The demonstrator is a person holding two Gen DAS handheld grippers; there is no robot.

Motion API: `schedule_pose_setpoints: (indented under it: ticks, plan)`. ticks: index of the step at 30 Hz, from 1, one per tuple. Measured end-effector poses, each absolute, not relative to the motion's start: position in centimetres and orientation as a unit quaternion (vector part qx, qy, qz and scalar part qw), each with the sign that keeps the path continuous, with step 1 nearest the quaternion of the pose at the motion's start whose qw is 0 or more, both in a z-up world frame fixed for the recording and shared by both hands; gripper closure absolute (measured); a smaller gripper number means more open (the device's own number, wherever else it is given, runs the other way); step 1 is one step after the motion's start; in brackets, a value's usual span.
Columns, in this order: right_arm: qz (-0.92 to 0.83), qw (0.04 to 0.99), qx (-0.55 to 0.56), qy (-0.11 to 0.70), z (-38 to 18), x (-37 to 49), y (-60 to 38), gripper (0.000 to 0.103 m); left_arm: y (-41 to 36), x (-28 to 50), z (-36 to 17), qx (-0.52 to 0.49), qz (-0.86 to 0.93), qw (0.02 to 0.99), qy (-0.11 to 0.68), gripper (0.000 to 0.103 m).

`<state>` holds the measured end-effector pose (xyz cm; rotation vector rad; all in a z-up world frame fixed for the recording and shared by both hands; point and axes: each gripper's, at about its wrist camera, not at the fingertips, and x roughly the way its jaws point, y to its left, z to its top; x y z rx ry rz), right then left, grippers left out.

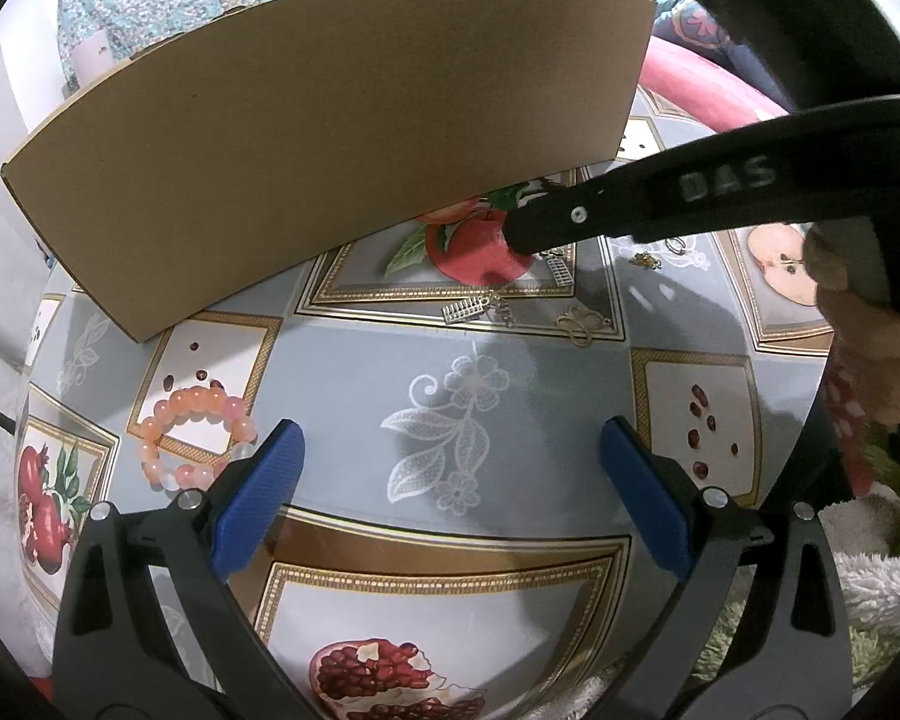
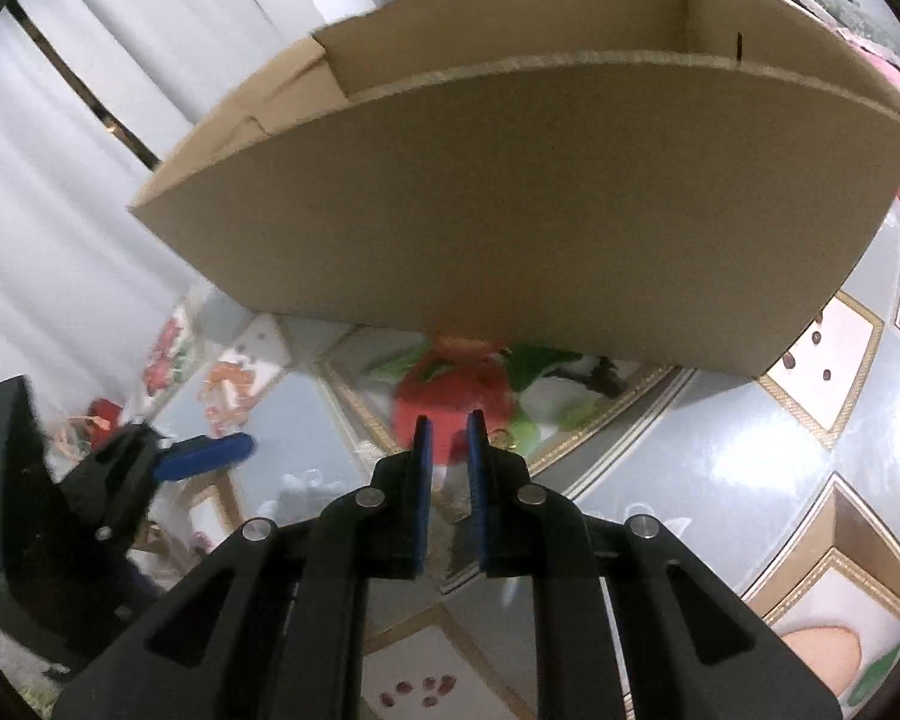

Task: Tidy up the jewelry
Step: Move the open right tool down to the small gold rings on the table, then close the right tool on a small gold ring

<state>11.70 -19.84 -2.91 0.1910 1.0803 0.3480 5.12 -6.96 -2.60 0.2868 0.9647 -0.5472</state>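
Note:
A cardboard box [image 1: 330, 138] stands on the fruit-patterned tablecloth; the right wrist view shows its open top [image 2: 510, 180]. A pink-and-orange bead bracelet [image 1: 195, 438] lies left of my left gripper [image 1: 450, 456], which is open and empty over the cloth. Small gold pieces lie in front of the box: an abacus charm [image 1: 465, 310], a butterfly charm [image 1: 582, 324], another charm [image 1: 558, 270] and small bits [image 1: 645, 260]. My right gripper [image 2: 448, 426] reaches in from the right, its tip [image 1: 519, 237] near the charms. Its jaws are nearly closed with a narrow gap; a gold ring-like piece [image 2: 501, 435] shows beside them.
A pink cushion [image 1: 702, 84] and patterned fabric lie behind the box. White curtains [image 2: 60, 180] hang at left. A fluffy white and green rug [image 1: 870, 588] lies below the table at right. The left gripper shows in the right wrist view [image 2: 204, 456].

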Motion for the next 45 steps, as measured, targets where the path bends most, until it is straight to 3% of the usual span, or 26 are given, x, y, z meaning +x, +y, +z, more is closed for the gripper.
schedule_pose_setpoints:
  ticks: [17,20,23,45]
  plan:
    - [0.076,0.849,0.154,0.499,-1.6,9.7,-25.4,0.091,-6.9,5.1,-2.6,0.135,-0.259,0.84,0.457,0.007]
    - [0.067,0.85,0.147,0.501,-1.5,9.0,-25.6,0.086,-6.9,5.1,-2.6,0.135,-0.259,0.84,0.457,0.007]
    - [0.058,0.852,0.131,0.504,-1.4,7.9,-25.8,0.077,-6.9,5.2,-2.6,0.136,-0.258,0.84,0.458,0.007]
    - [0.033,0.866,-0.028,0.497,-2.8,5.6,-23.3,0.079,-7.3,5.5,-2.6,0.137,-0.253,0.836,0.467,0.007]
